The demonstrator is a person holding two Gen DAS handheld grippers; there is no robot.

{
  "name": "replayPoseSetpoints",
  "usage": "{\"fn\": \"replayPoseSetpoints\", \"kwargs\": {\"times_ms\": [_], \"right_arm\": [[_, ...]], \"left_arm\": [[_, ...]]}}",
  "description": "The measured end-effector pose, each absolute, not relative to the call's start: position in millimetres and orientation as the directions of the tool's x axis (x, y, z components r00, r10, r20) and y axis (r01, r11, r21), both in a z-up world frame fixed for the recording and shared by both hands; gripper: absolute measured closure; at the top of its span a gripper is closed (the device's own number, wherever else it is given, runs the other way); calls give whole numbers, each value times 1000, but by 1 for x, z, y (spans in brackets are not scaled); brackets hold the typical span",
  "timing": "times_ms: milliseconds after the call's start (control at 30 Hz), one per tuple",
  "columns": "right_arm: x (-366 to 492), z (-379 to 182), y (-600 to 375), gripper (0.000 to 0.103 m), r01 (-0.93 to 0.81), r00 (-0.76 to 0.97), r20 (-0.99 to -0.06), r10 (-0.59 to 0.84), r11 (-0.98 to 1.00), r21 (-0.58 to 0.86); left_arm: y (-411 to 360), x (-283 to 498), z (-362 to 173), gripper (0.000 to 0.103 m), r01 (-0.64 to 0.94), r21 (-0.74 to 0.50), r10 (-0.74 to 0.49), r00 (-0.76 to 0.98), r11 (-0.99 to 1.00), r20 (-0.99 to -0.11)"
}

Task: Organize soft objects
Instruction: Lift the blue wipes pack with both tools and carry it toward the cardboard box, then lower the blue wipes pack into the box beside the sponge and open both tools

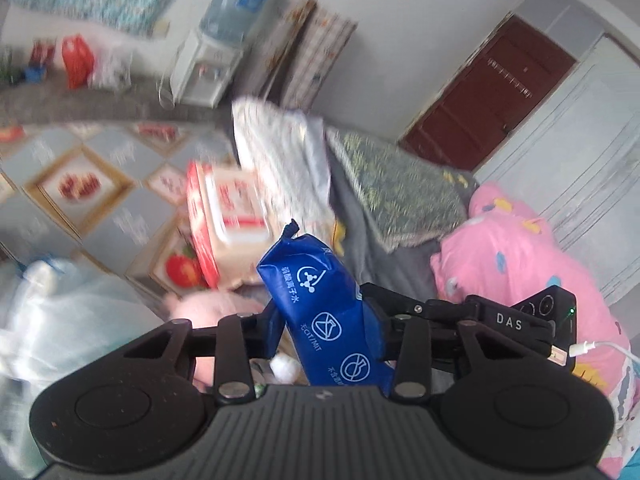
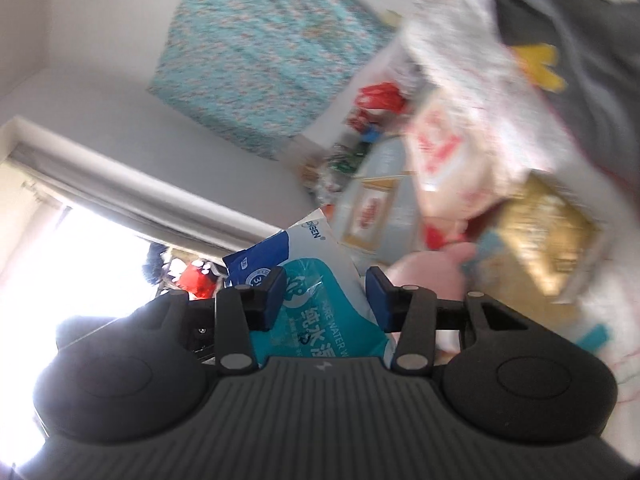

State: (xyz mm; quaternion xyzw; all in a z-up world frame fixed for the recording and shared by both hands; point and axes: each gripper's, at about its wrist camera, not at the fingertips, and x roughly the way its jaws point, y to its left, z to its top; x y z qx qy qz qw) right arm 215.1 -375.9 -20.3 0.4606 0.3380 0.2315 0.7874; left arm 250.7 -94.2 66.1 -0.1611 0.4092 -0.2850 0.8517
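Across the back of the left wrist view a white wall point(image 1: 400, 40) carries a brown door point(image 1: 492, 92), and a tilted water dispenser point(image 1: 208, 64) with a blue bottle stands against it. Below lies a floor point(image 1: 100, 192) of grey tiles with red-and-gold insets. To the right a pink quilt point(image 1: 532, 256) with small coloured prints is heaped, and a green patterned pillow point(image 1: 400, 188) leans just above it. A red-and-white carton point(image 1: 228, 216) sits on the floor near the centre, blurred, its print unreadable.

The left gripper point(image 1: 326, 320) is clenched on a dark blue wipes pack point(image 1: 320, 304), which stands upright between its fingers, lifted off the clutter. White round icons run down the pack; beside one, "CIT/MIT" can be read, the other characters being too small. Just past it, the right gripper's black body point(image 1: 508, 320) shows the letters "DAS".

In the right wrist view, a teal patterned cloth point(image 2: 264, 48) hangs on the wall beside a bright window point(image 2: 60, 272). The right gripper point(image 2: 326, 296), with blue pads point(image 2: 272, 296), grasps a white-and-teal wipes pack point(image 2: 320, 292) by its sides. It reads "PURE WATER", with large Chinese characters, and a cut-off brand ending "SEN" at its top corner. A pink plush point(image 2: 424, 276) lies just behind.
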Motion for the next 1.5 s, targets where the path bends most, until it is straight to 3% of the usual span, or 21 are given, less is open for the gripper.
{"fn": "replayPoseSetpoints", "kwargs": {"times_ms": [167,400,600,800,900,967,1000,1033,1233,1500], "right_arm": [[228,12,-327,59,-151,628,-258,735,439,885],[274,21,-219,59,-195,501,-221,837,358,913],[320,-1,-118,58,-141,392,-254,884,331,933],[359,-25,-54,58,-97,334,-311,890,360,928],[370,-29,-39,58,-114,334,-341,878,397,911],[375,-27,-38,58,-142,354,-377,856,447,883],[377,-25,-40,59,-154,369,-391,843,470,869],[379,-25,-43,59,-162,385,-394,834,482,861],[382,-22,-66,59,-178,419,-369,830,473,863],[371,-8,-80,59,-242,418,-338,843,462,854]], "left_arm": [[-45,229,108,62,328,-458,-558,594,826,-579],[56,218,128,61,167,-432,-419,685,886,-596],[140,236,112,61,-1,-443,-318,695,896,-645],[206,267,84,61,-87,-478,-302,674,874,-674],[229,283,70,61,-70,-519,-349,663,852,-662],[246,295,56,55,-46,-561,-408,637,826,-654],[254,305,47,45,-55,-590,-434,622,806,-652],[253,312,38,42,-80,-599,-432,617,797,-658],[258,343,-9,47,-201,-534,-363,538,821,-761],[236,333,-8,57,-191,-352,-218,500,916,-838]]}}
